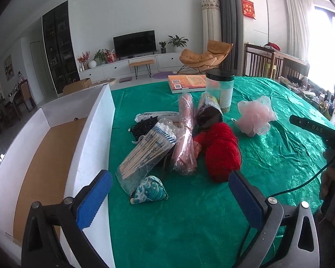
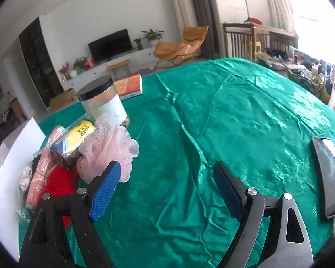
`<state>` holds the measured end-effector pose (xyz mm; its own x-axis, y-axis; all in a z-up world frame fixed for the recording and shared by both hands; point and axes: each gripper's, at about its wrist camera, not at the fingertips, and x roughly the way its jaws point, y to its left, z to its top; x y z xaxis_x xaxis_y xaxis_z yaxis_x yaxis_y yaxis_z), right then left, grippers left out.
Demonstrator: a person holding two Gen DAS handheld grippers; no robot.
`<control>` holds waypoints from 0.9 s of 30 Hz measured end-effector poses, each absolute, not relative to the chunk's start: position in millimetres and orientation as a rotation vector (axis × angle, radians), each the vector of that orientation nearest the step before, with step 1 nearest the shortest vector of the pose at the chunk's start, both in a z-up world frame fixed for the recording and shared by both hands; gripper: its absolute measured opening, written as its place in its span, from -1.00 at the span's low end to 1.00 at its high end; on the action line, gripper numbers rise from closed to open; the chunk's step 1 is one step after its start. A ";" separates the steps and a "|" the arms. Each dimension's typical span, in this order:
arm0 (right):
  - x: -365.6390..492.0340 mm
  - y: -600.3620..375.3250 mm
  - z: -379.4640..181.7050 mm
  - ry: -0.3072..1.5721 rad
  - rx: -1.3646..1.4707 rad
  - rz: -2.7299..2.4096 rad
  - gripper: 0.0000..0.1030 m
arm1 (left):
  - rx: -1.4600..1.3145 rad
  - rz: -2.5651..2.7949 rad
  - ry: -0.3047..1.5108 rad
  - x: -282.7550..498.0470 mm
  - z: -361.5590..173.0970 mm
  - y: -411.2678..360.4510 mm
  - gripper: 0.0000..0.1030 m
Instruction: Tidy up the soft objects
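Left wrist view: left gripper (image 1: 169,189) gapes wide, empty, over green cloth (image 1: 279,151); red yarn (image 1: 222,150) and pink mesh puff (image 1: 255,116) lie right of white box (image 1: 93,134). Right gripper (image 2: 165,185) also spread wide, empty, puff just left.

Red yarn ball (image 1: 222,150) and pink mesh pouf (image 1: 255,116) lie apart — teal pouch (image 1: 150,191) nearer.

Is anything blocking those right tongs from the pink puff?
Nothing visible. The right tongs are open, with the puff just past their left finger, only bare green cloth around.
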<state>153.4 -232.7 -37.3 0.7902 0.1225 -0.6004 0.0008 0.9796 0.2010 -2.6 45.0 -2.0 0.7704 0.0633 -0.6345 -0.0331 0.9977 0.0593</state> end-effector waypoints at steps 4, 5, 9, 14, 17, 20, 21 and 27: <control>139.3 -242.3 -40.0 0.644 0.303 0.136 0.69 | 0.049 0.008 0.765 7.4 -15.8 29.6 1.00; 142.1 -238.4 -38.5 0.649 0.297 0.172 0.69 | 0.055 -0.001 0.768 6.9 -15.9 27.1 1.00; 177.9 -200.7 -58.0 0.838 0.121 0.295 0.68 | 0.081 -0.013 0.757 1.6 -13.6 21.5 1.00; 262.0 -206.4 -75.5 1.050 0.024 0.146 0.64 | 0.092 -0.022 0.787 4.5 -21.7 18.5 1.00; 284.9 -223.0 -38.3 0.870 0.123 0.115 0.67 | 0.101 -0.020 0.795 8.0 -25.4 18.5 1.00; 271.9 -220.8 -26.7 0.810 0.162 0.154 0.68 | 0.086 -0.008 0.800 14.0 -30.8 22.5 1.00; 261.7 -218.1 -29.2 0.802 0.168 0.166 0.68 | 0.074 -0.009 0.810 17.7 -34.0 24.2 1.00; 193.7 -206.4 -71.8 0.824 0.164 0.200 0.68 | 0.094 0.000 0.836 34.9 -53.0 16.7 1.00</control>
